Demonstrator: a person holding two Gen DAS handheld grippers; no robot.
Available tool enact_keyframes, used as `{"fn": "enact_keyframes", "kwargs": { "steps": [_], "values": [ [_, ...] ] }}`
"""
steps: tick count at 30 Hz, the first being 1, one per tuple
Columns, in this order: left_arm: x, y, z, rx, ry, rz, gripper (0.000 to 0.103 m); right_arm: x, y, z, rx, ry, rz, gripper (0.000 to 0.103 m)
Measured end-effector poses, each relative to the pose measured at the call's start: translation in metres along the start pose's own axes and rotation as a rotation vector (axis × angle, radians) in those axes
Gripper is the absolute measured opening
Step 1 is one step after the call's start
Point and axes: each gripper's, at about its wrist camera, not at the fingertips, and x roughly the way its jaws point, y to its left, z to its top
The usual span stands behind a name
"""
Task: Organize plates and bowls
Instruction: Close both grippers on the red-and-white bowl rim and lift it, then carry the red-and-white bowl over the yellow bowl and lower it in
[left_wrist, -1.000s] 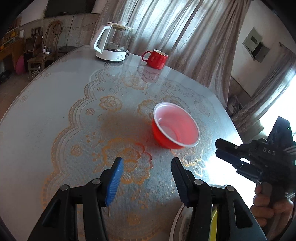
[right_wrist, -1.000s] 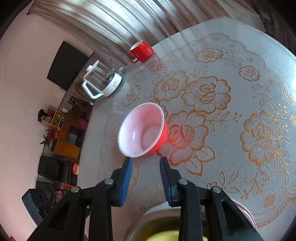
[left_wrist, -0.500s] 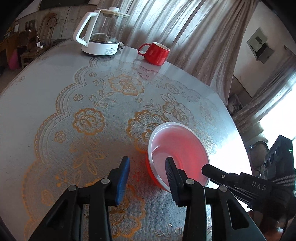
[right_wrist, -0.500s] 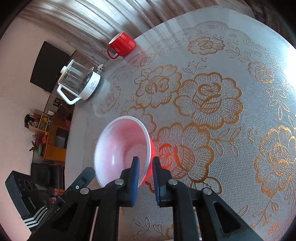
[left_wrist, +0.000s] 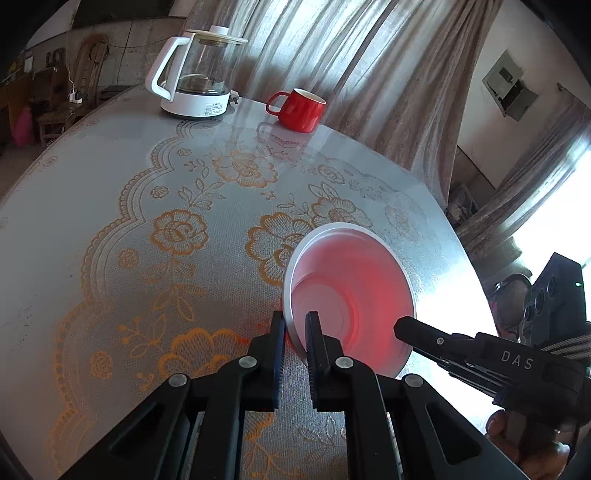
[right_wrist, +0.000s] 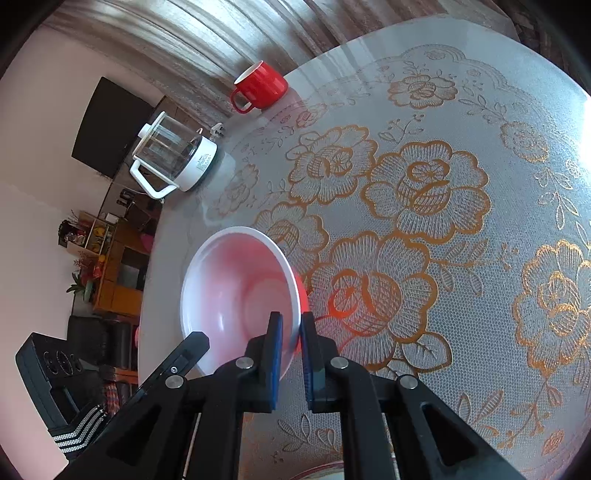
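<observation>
One red bowl (left_wrist: 351, 295) with a white inside stood on the round table (left_wrist: 92, 229), low and right of centre in the left wrist view and low and left of centre in the right wrist view (right_wrist: 236, 291). It was the only bowl fully in view; a pale curved rim showed at the very bottom edge of the right wrist view, too cut off to tell what it was.

Two grippers were on that one bowl. The left gripper (left_wrist: 295, 332), at the bottom centre of its own view, had its two blue-padded fingers closed on the bowl's near left rim, one pad outside the wall and one inside. The right gripper (right_wrist: 291, 332), at the bottom centre of its own view, pinched the bowl's right rim in the same way. In the left wrist view the right gripper reached in from the lower right, its tip against the bowl's right edge, with part of a hand (left_wrist: 509, 432) on its handle at the lower right corner. In the right wrist view one finger of the left gripper came in from the lower left, at the bowl's lower left rim.

Elsewhere on the table stood one red mug (left_wrist: 299, 110) and one glass kettle (left_wrist: 195, 70) on a white base, both near the far edge, well apart from the bowl. A lace cloth with orange flowers (right_wrist: 424, 192) covered the table, and curtains (left_wrist: 332, 55) hung behind it.
</observation>
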Motion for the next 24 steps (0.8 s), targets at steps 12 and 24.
{"fn": "enact_keyframes", "kwargs": {
  "steps": [12, 24],
  "values": [
    [-0.058, -0.013, -0.033, 0.065, -0.089, 0.047, 0.011, -0.032, 0.021, -0.030, -0.063, -0.022, 0.042, 0.009],
    [-0.105, -0.026, -0.074, 0.121, -0.137, 0.044, 0.011, -0.065, 0.026, -0.071, -0.112, -0.030, 0.067, 0.009]
  ]
}}
